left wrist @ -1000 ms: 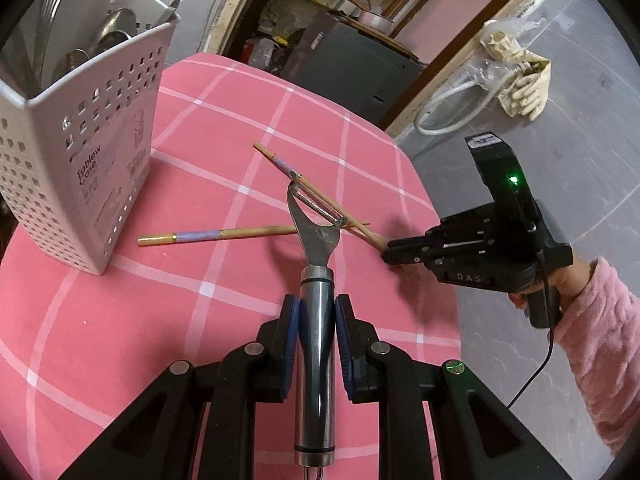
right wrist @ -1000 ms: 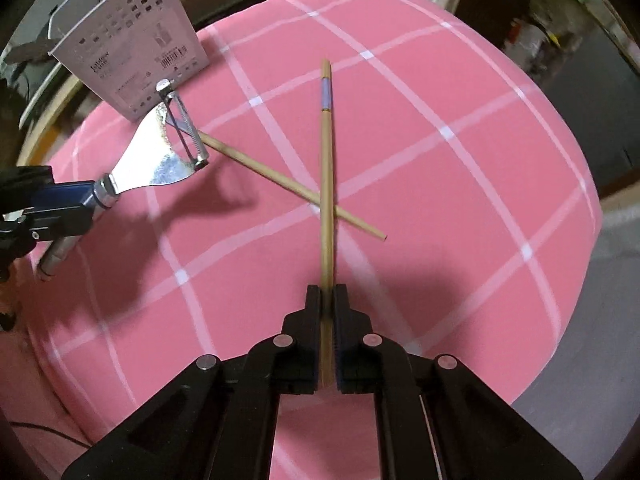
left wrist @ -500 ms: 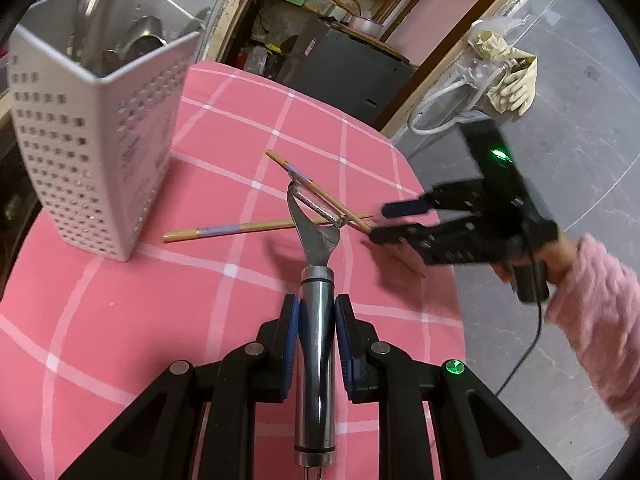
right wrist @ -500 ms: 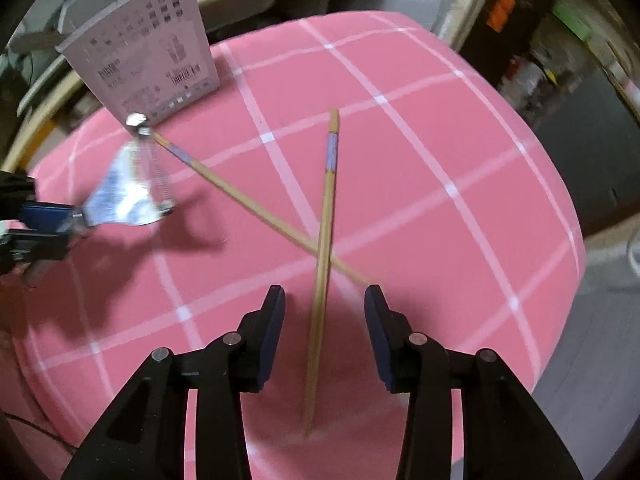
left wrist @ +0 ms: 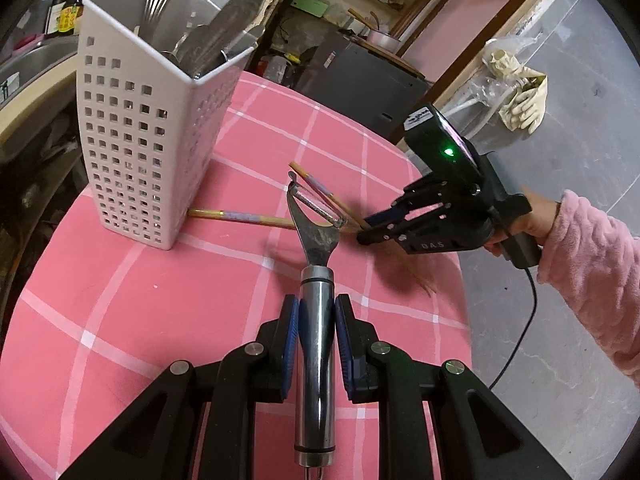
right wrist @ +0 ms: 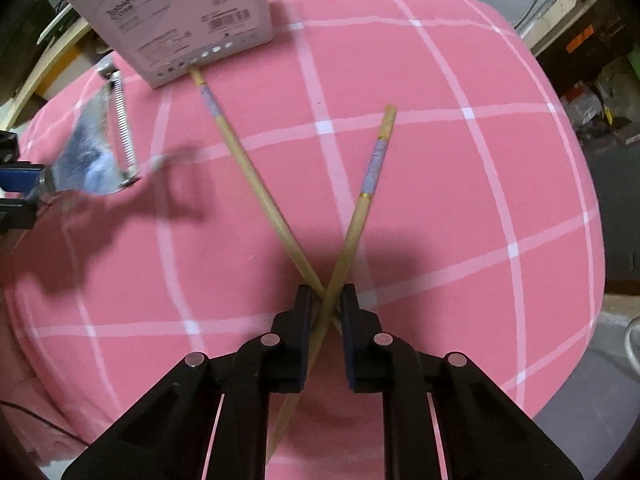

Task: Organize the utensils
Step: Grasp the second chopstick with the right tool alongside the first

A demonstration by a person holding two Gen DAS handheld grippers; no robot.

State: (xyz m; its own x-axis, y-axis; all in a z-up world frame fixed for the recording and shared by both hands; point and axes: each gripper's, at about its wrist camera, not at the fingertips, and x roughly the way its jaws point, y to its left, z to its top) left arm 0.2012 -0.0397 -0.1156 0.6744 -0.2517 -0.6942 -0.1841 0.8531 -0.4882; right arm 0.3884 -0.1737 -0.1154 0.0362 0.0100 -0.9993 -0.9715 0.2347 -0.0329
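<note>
Where perforated, white caddy (left wrist: 160,128) with cutlery (left wrist: 208,36)

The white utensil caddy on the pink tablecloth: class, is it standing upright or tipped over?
Upright. The white utensil caddy stands on its base on the pink tablecloth, open top upward, with metal utensils sticking out.

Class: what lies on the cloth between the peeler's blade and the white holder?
One chopstick, its end near the holder, beside the peeler; the left wrist view shows it.
</note>
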